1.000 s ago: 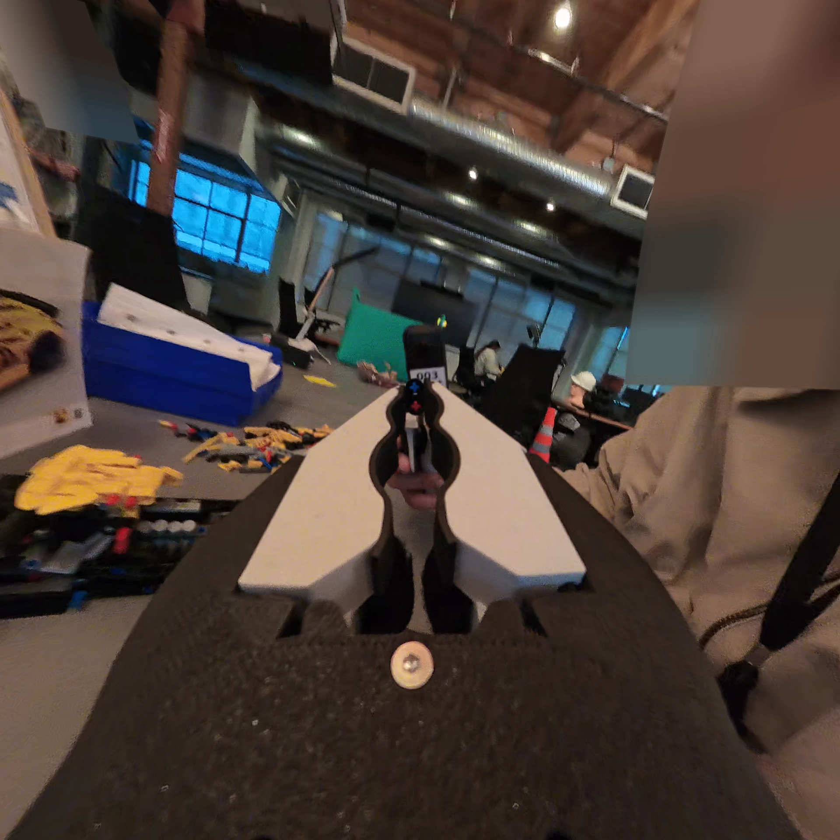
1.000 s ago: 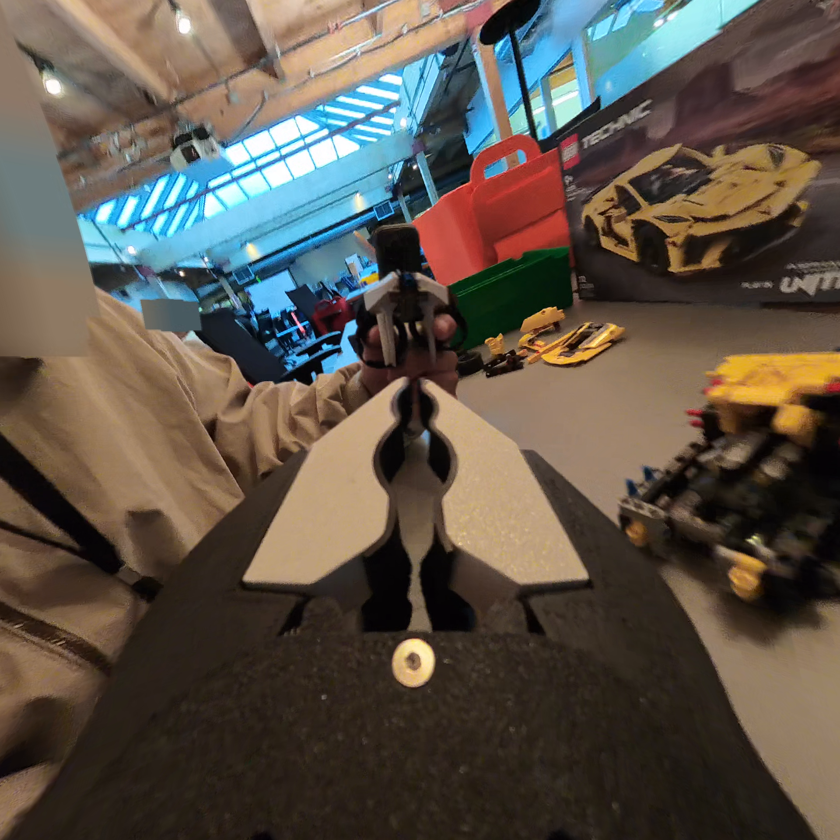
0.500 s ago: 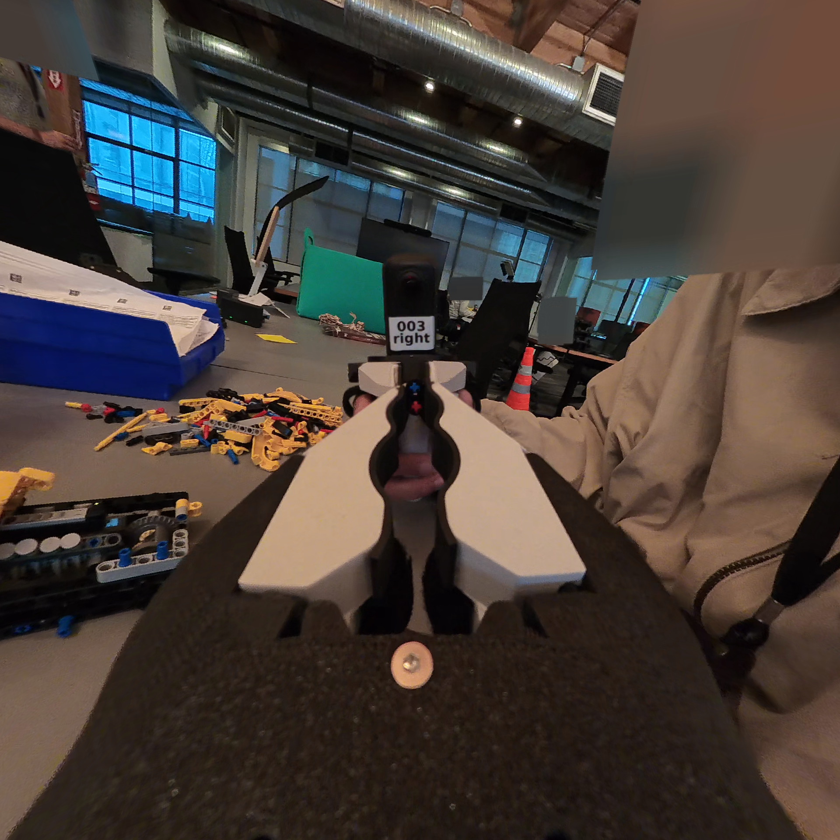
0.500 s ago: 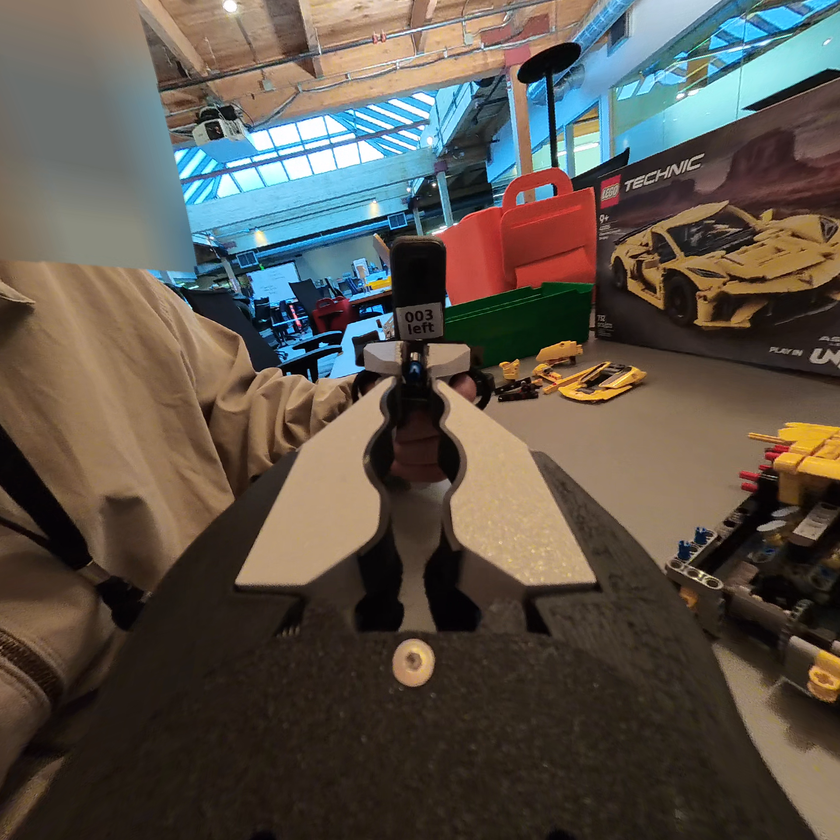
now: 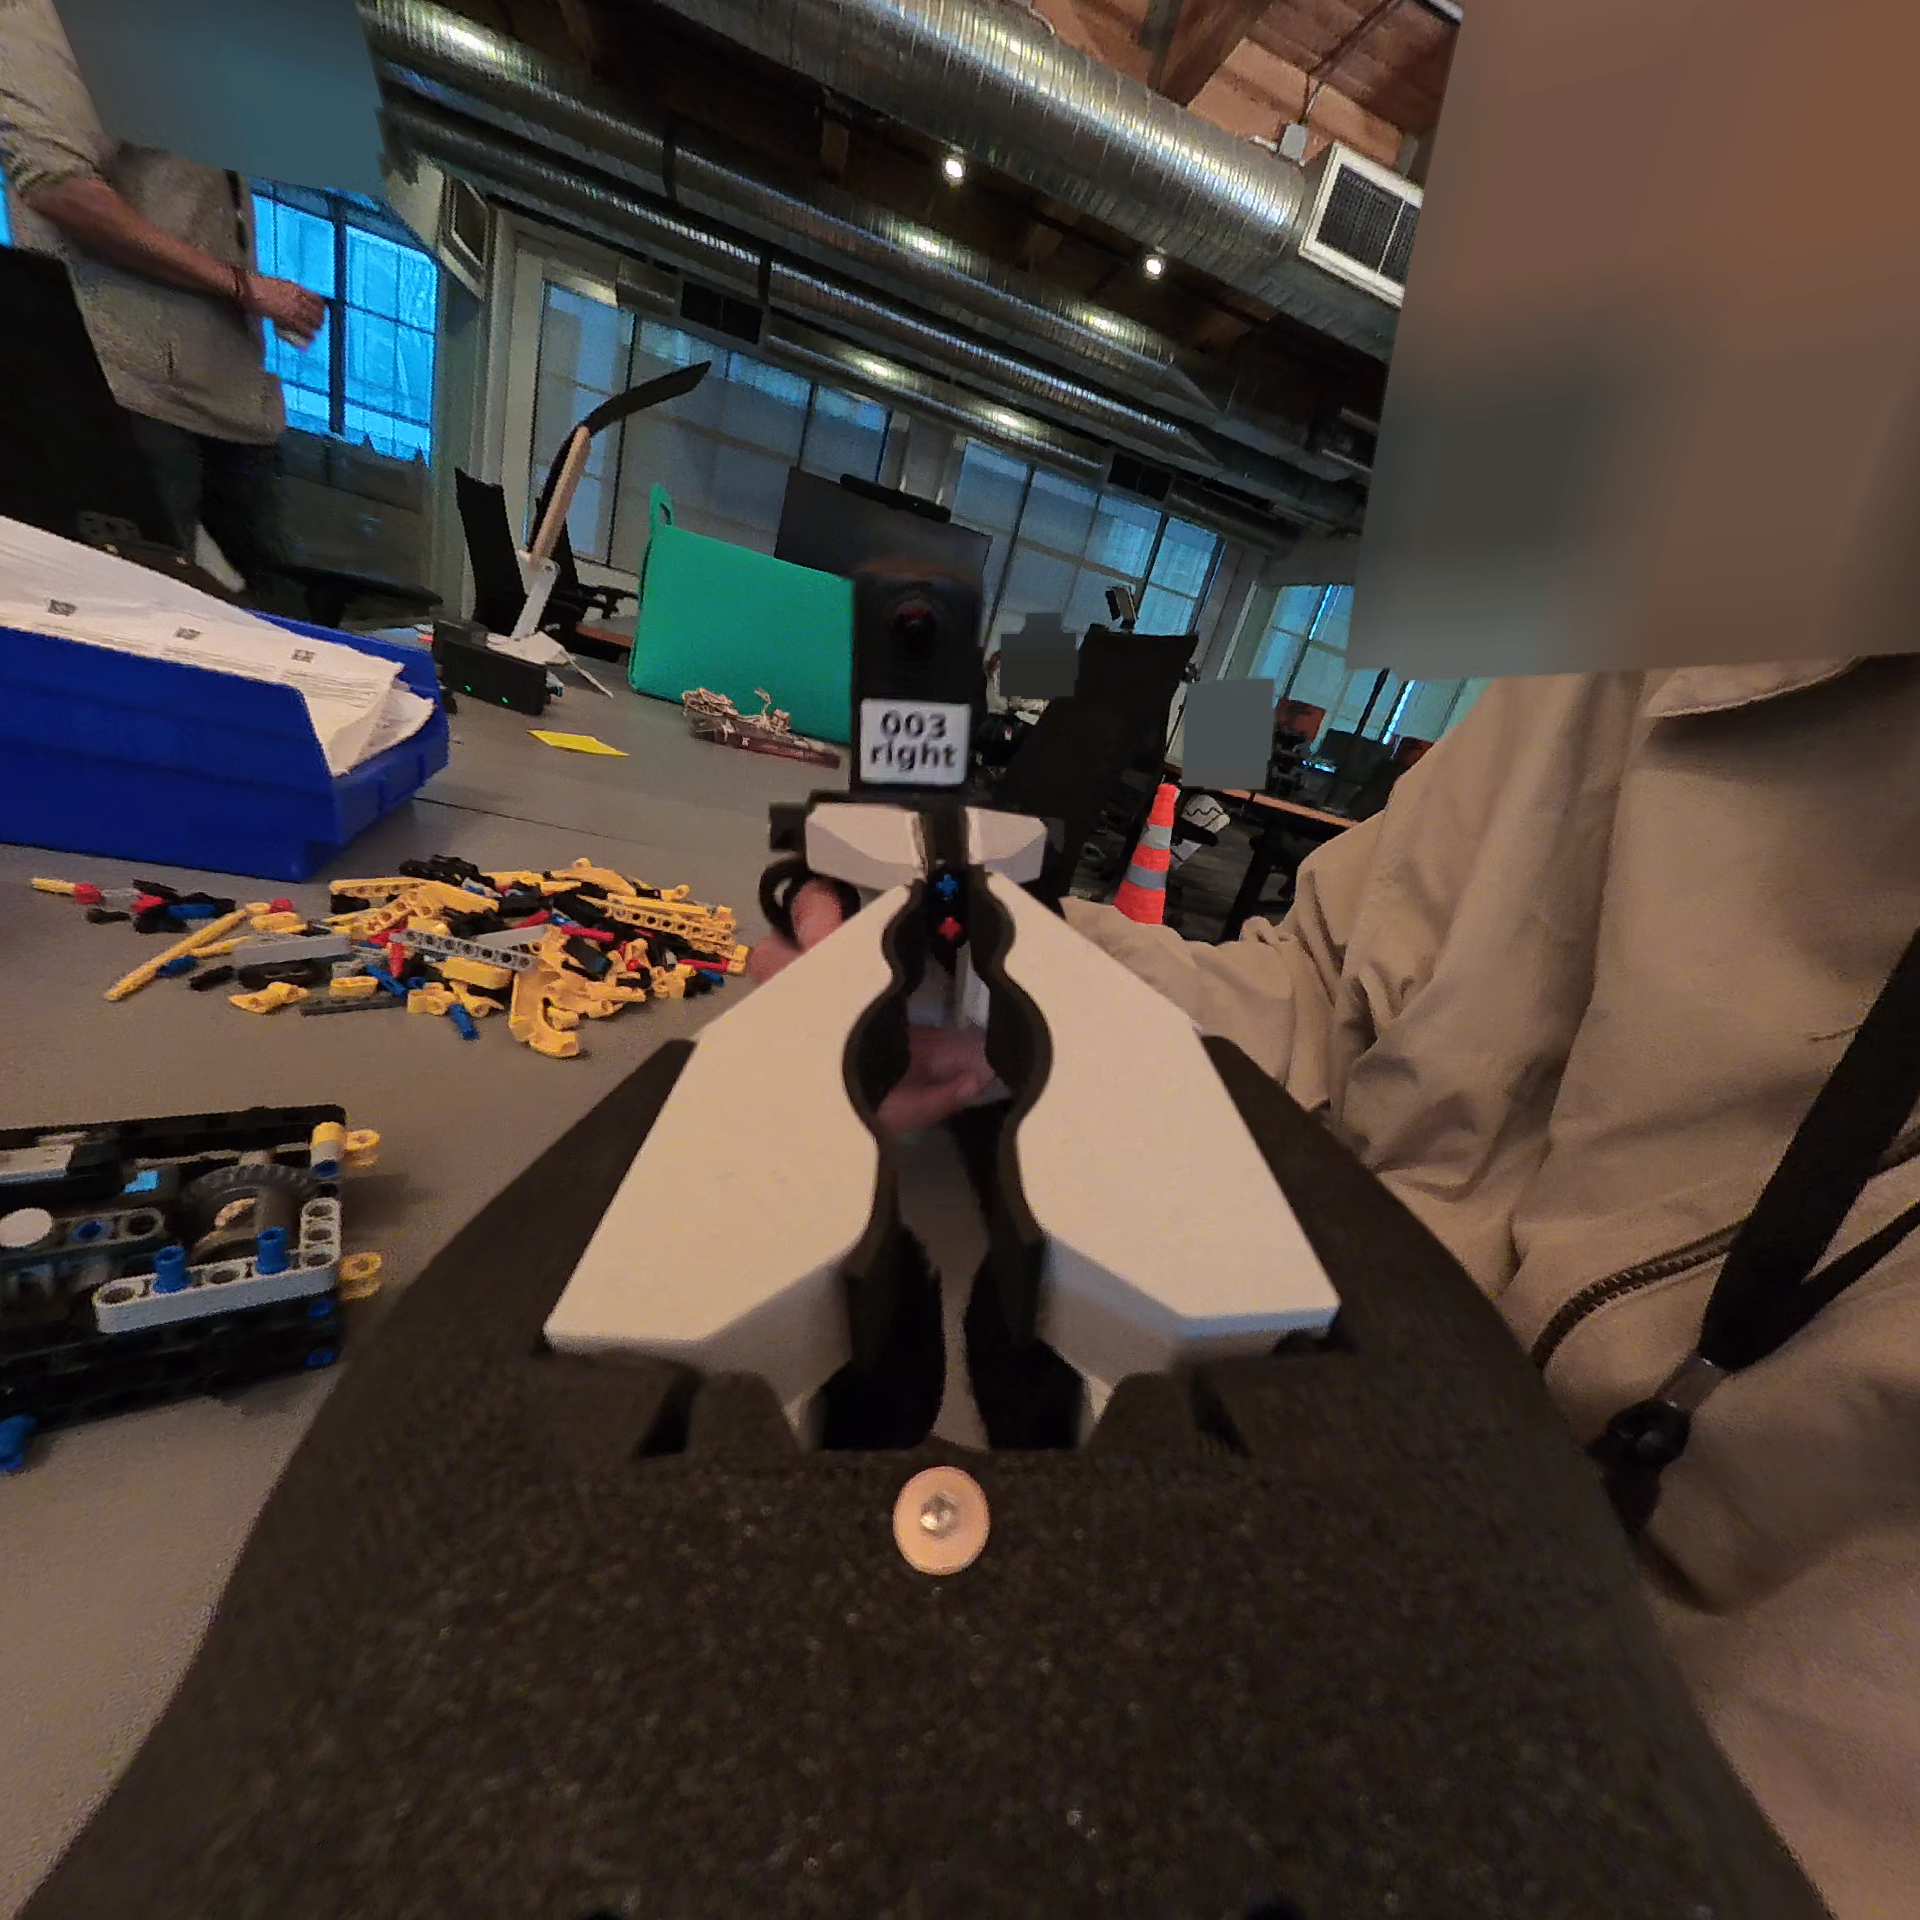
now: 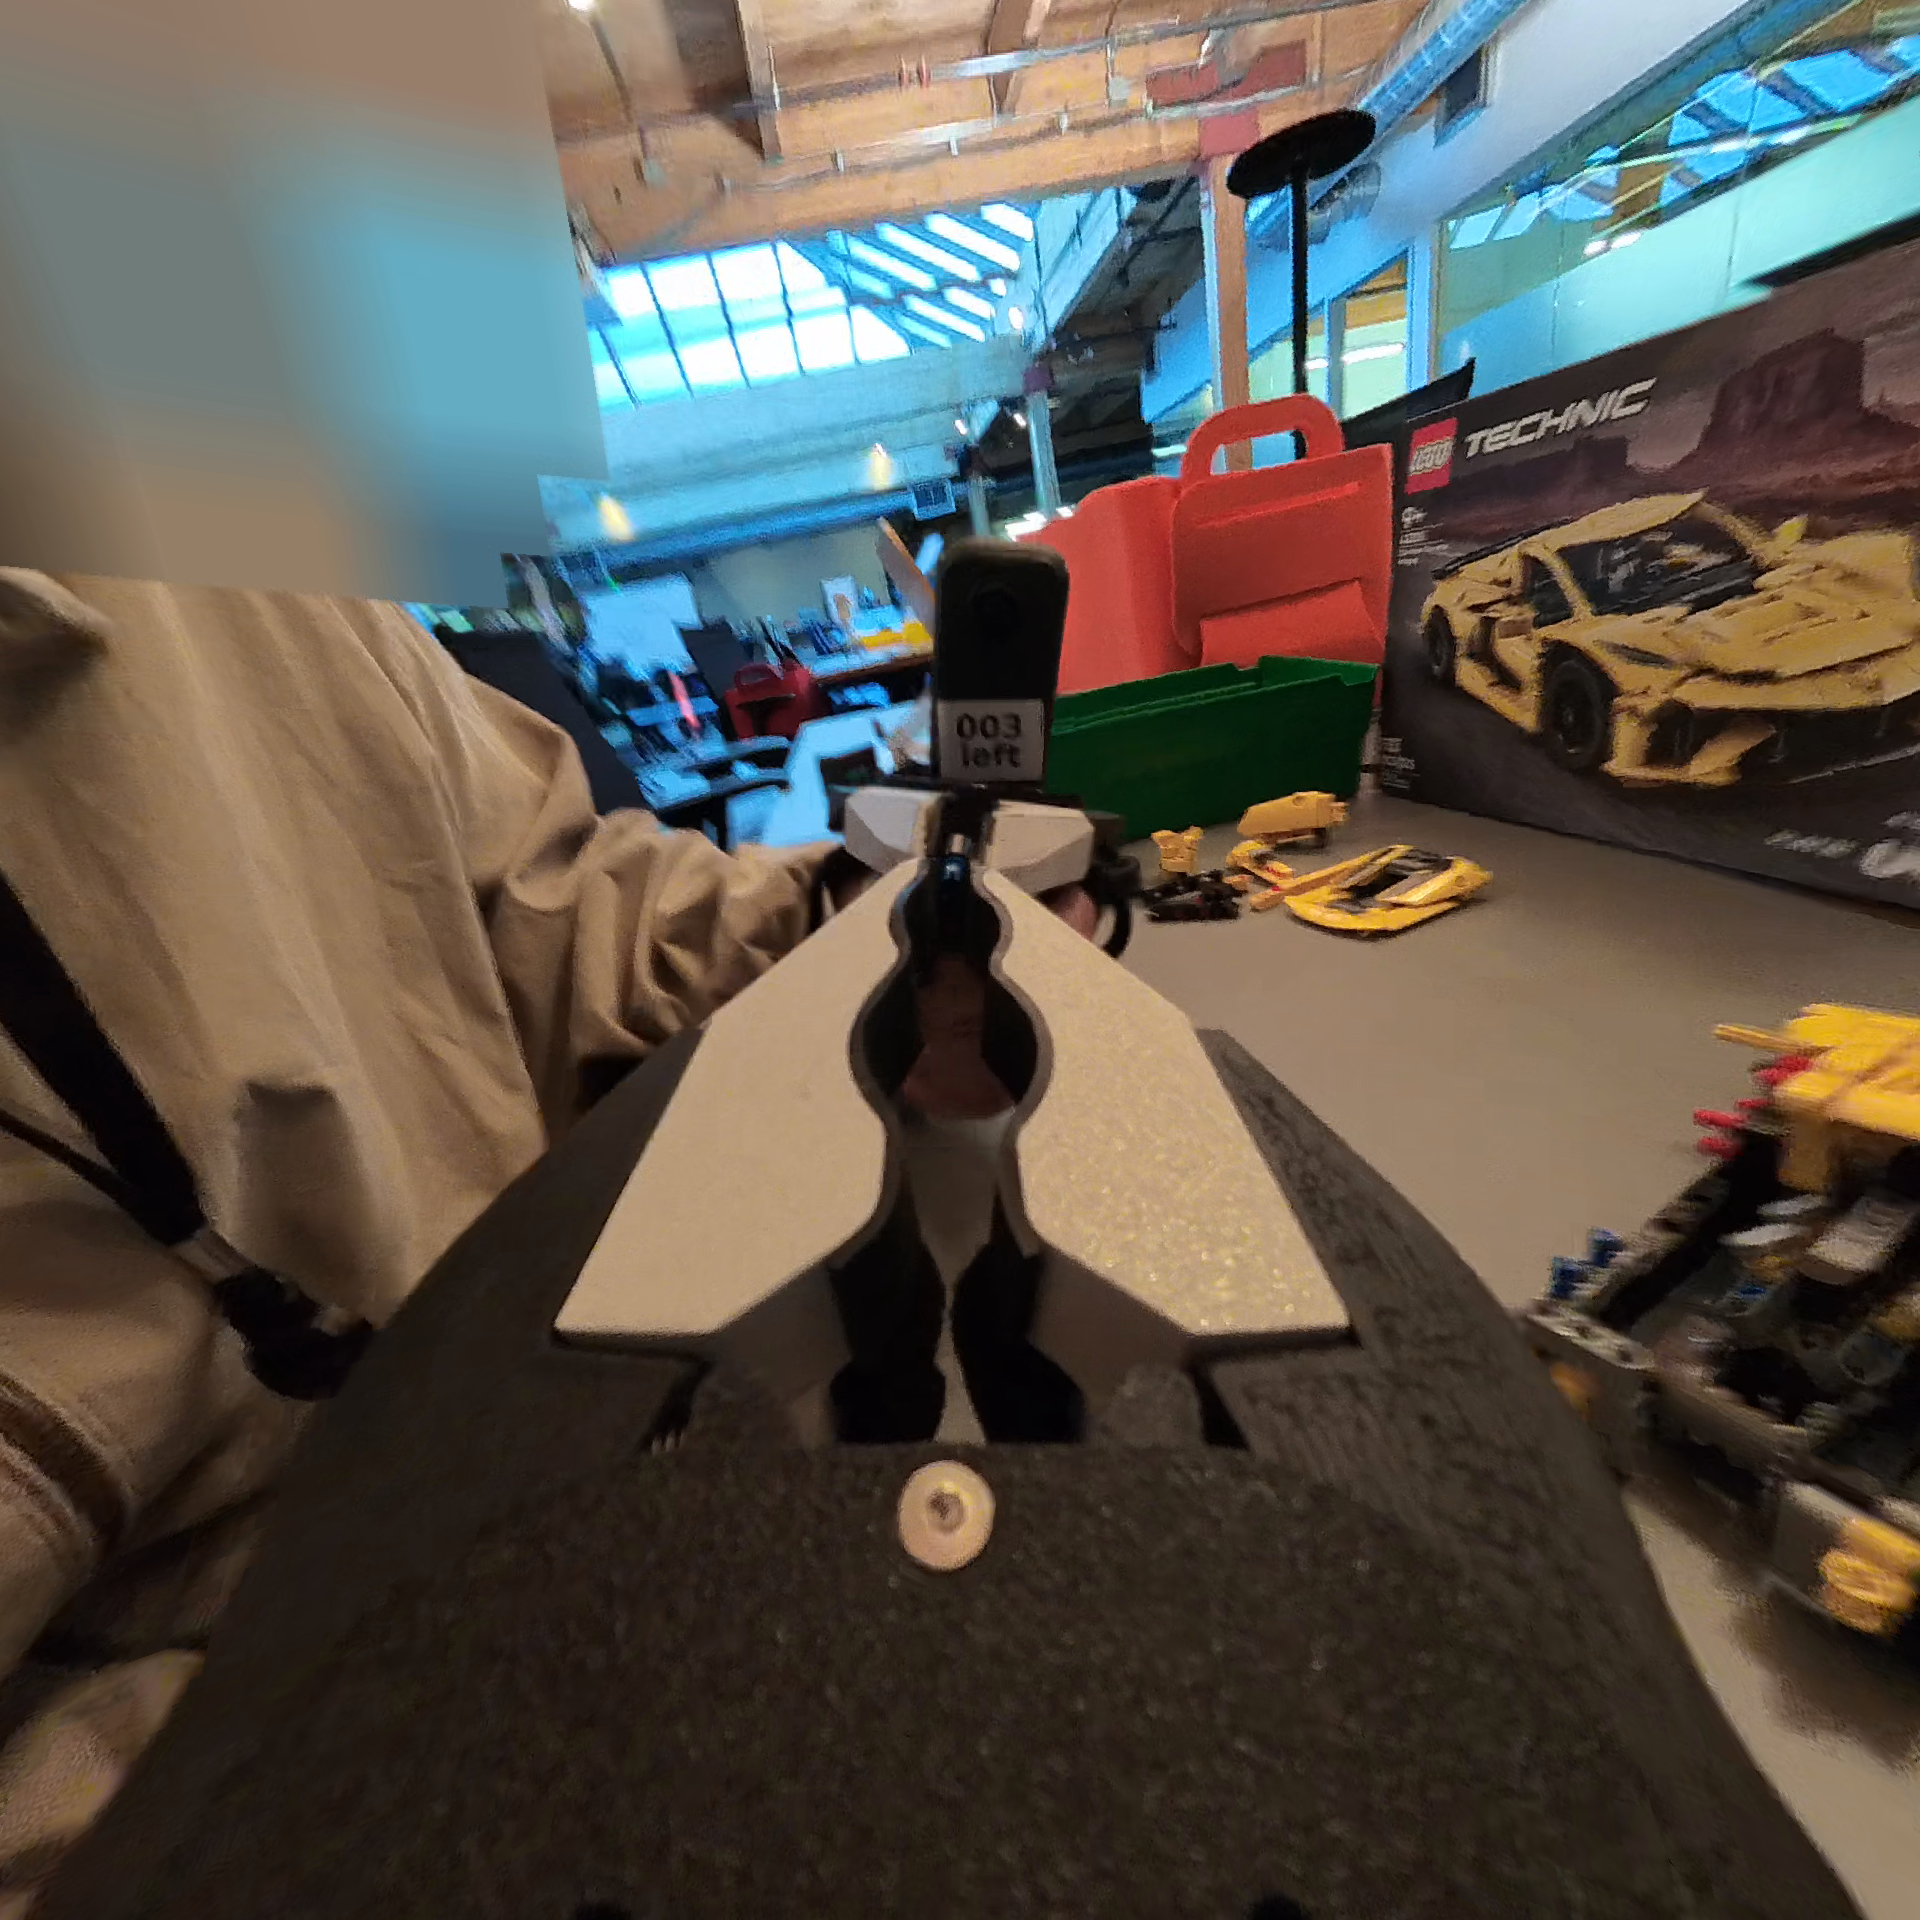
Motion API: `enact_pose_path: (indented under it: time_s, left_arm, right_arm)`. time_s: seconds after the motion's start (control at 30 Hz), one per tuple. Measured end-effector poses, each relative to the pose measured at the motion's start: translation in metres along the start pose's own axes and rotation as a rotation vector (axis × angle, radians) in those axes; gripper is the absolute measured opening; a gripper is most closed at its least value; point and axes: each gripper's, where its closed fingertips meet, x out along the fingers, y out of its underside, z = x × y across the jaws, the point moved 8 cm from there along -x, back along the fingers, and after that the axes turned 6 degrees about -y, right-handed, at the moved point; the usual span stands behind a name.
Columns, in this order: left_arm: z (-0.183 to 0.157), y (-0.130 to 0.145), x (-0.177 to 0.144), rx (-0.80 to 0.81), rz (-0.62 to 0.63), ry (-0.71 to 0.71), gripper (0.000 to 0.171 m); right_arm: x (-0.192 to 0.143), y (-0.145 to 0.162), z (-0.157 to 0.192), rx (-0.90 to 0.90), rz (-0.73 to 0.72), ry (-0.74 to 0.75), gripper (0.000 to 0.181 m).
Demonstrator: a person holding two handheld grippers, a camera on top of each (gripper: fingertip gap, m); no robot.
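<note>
We've got both grippers, left gripper (image 5: pixel 943 902) and right gripper (image 6: pixel 950 896), tip to tip above the table (image 5: pixel 582 1091), fingers together, pinching tiny blue and red bits (image 5: pixel 945 906).

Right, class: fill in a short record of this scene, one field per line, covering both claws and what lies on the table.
Table: grey
Left claw: shut, raised over table
Right claw: shut, tip facing left claw
Loose bricks: yellow and black pile, near blue bin
Part-built model: beside left claw
Car box: upright, next to green bin
</note>
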Motion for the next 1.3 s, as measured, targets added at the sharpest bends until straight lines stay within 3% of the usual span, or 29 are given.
enact_pose_path:
  time_s: [0.17,0.3,0.5,0.6,0.83,0.9,0.97,1.0,1.03,1.1,1.17,1.3]
  left_arm:
    - [0.013,0.003,-0.002,-0.21,0.066,0.011,0.006]
    - [0.018,0.007,-0.003,-0.242,0.102,-0.009,0.006]
    - [0.027,0.017,-0.004,-0.517,0.129,0.073,0.006]
    - [0.026,0.019,-0.004,-0.562,0.157,0.103,0.006]
    - [0.026,0.019,-0.004,-0.546,0.149,0.097,0.006]
    - [0.026,0.006,-0.012,-0.517,0.073,0.134,0.007]
    - [0.039,0.0,-0.023,-0.497,0.053,0.02,0.006]
    - [0.043,0.001,-0.026,-0.494,0.051,-0.007,0.006]
    - [0.042,0.001,-0.025,-0.504,0.046,0.013,0.006]
    - [0.037,0.007,-0.018,-0.488,0.103,0.043,0.006]
    - [0.034,0.011,-0.015,-0.515,0.131,0.074,0.006]
    - [0.032,0.016,-0.011,-0.506,0.167,0.068,0.006]
  right_arm:
    - [0.0,0.0,0.004,-0.359,0.211,0.18,0.002]
    - [0.0,0.005,0.003,-0.443,0.276,0.211,0.002]
    - [0.004,0.012,0.009,-0.605,0.324,0.281,0.003]
    - [0.004,0.014,0.014,-0.676,0.358,0.27,0.003]
    - [0.004,0.011,0.014,-0.656,0.358,0.287,0.0]
    - [-0.003,0.01,0.008,-0.611,0.387,0.315,0.0]
    - [-0.012,0.005,0.007,-0.574,0.314,0.326,0.0]
    - [-0.012,-0.001,0.009,-0.553,0.252,0.318,0.0]
    - [-0.009,0.001,0.008,-0.559,0.278,0.318,0.0]
    - [0.002,0.014,0.005,-0.618,0.37,0.352,0.003]
    - [0.006,0.012,0.007,-0.65,0.357,0.398,0.009]
    - [0.006,0.015,0.011,-0.635,0.362,0.343,0.012]
